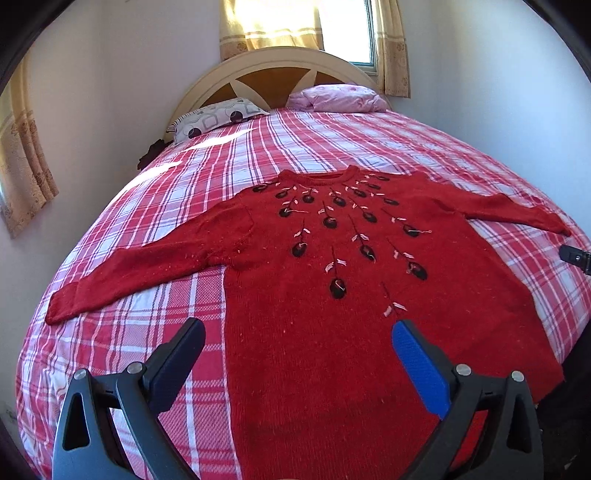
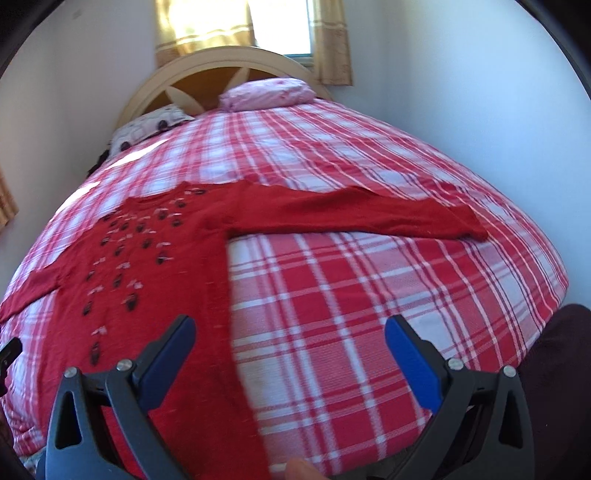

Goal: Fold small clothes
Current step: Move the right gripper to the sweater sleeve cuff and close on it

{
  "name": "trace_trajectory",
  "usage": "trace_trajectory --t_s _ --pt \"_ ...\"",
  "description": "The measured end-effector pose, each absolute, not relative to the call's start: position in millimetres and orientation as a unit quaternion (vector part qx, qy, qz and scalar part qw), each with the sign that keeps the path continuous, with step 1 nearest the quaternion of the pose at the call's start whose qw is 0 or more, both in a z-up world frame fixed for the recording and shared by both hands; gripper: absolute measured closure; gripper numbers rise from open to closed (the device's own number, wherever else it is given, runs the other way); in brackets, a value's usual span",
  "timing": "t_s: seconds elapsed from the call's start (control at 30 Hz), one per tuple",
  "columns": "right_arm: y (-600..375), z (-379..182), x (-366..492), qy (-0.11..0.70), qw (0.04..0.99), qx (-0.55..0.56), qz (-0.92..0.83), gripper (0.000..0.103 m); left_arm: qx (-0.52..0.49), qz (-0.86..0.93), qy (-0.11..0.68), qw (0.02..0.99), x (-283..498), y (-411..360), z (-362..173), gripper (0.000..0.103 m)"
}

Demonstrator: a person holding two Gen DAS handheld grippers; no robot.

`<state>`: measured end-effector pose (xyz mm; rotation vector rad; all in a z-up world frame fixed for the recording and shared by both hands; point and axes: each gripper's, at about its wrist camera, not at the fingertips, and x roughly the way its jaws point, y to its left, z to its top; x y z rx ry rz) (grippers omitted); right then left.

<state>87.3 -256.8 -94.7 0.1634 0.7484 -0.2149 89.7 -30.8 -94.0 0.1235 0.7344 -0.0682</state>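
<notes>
A red knitted sweater [image 1: 332, 332] with dark embroidered buds lies flat, front up, on the bed, both sleeves spread wide. My left gripper [image 1: 299, 332] hovers open above its lower left hem, with nothing between the fingers. A bit of the right gripper shows at that view's right edge [image 1: 576, 256]. In the right wrist view the sweater [image 2: 166, 295] fills the left side and its sleeve [image 2: 369, 214] stretches right. My right gripper [image 2: 290, 328] is open over the sweater's right side edge and the bedspread, holding nothing.
The bed wears a red and white plaid cover [image 2: 369, 295]. Two pillows, a patterned one [image 1: 218, 118] and a pink one [image 1: 340, 98], lie by the curved headboard [image 1: 273, 70]. White walls close in on both sides. A curtained window [image 1: 314, 26] is behind.
</notes>
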Motion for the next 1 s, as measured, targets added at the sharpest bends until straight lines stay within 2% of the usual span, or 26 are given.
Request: trace_trajectory --t_s 0.73,0.87,1.0 --pt "-414 -137 133 0.374 0.880 0.180 -0.233 0.000 0.048 0.016 0.380 0.924 215 -9 -130 0.001" --pt "-441 -144 138 0.372 0.868 0.226 -0.240 0.012 0.046 0.019 0.387 0.921 230 -6 -139 0.001" --pt "-466 -141 138 0.353 0.867 0.253 -0.246 0.017 0.036 0.021 0.396 0.917 239 -2 -147 0.001"
